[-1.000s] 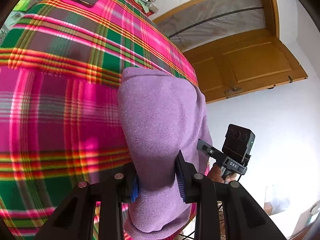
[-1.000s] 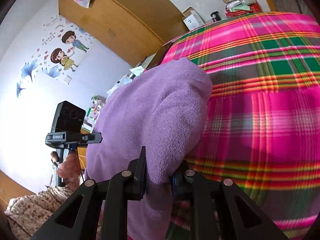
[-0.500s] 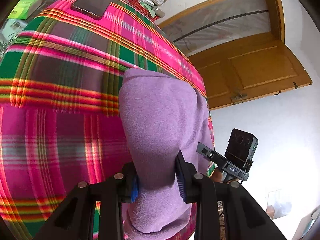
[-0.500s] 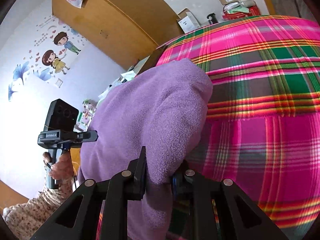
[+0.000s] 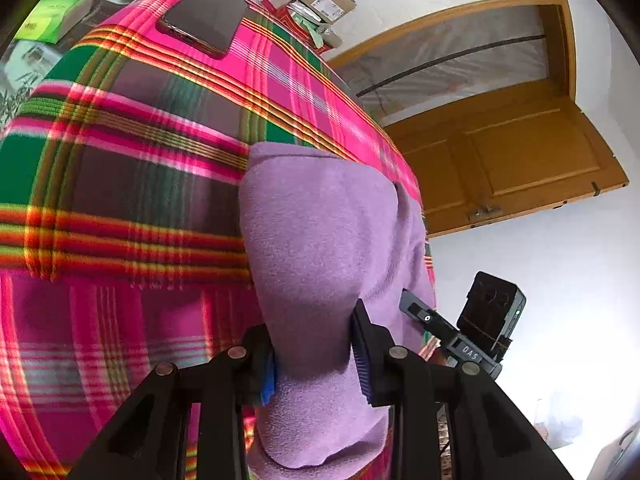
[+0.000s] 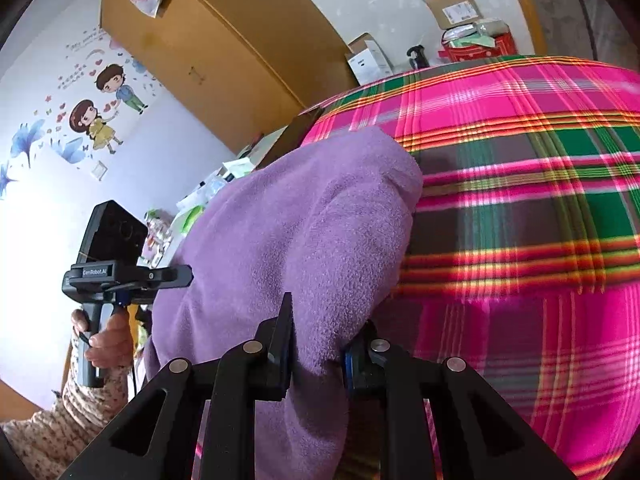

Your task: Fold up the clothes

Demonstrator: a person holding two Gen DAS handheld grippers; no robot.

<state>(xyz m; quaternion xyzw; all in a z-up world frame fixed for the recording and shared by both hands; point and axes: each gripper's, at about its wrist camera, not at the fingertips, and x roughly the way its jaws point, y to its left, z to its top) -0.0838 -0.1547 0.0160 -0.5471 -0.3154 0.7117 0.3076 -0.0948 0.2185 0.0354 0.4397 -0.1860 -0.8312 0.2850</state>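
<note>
Each hand-held gripper — left [image 5: 314,354], right [image 6: 316,350] — is clamped on an edge of the purple fleece [image 5: 320,248], holding it lifted over the plaid surface [image 5: 120,184], its far end near the middle. Judged mid-fold — next, carrying both edges evenly across and laying them down.

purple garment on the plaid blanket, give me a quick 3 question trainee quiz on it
1. True or false: both grippers are shut on the purple garment.
2. What dark flat thing lies at the far end of the plaid blanket? A) phone B) book C) remote
3. In the right wrist view, what shows left of the garment?

Key: 1 true. 2 A, the phone. 3 The left gripper, held in a hand.
</note>
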